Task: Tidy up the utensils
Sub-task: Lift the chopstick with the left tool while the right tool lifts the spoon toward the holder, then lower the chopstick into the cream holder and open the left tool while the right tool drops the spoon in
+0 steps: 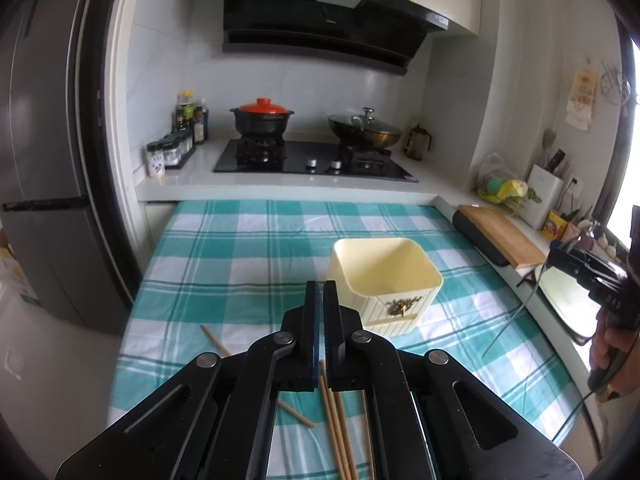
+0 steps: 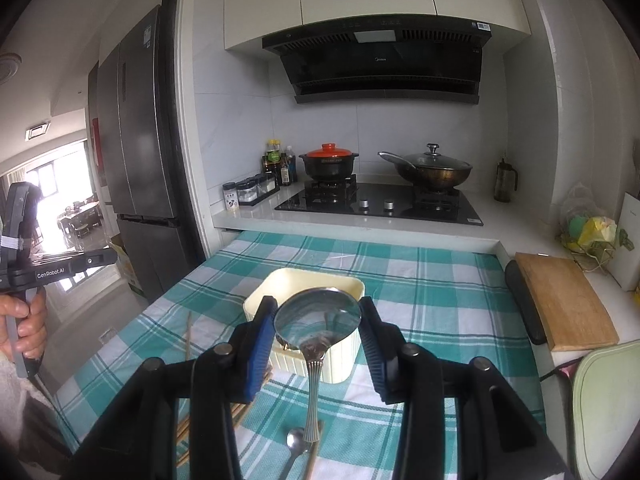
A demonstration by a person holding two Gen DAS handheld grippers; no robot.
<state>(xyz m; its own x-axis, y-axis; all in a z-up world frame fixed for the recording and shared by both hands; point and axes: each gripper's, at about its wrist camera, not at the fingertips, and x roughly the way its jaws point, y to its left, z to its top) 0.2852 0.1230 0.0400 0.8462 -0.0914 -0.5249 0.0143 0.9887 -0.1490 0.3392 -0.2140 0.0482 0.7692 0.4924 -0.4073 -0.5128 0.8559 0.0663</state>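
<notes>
While raised over a teal checked tablecloth (image 1: 224, 248), left gripper (image 1: 321, 292) with jaws pinched almost together and nothing between them. Just beyond its tips, a cream square container (image 1: 384, 280) standing upright and open on the cloth. Beneath it, wooden chopsticks (image 1: 340, 432) lying loose on the cloth. Right gripper (image 2: 317, 302) above the container's near side, jaws spread broad and clamped on the bowl of a large metal spoon (image 2: 316, 320), handle hanging down. Below that handle, a small spoon (image 2: 295, 440) flat on the cloth.
</notes>
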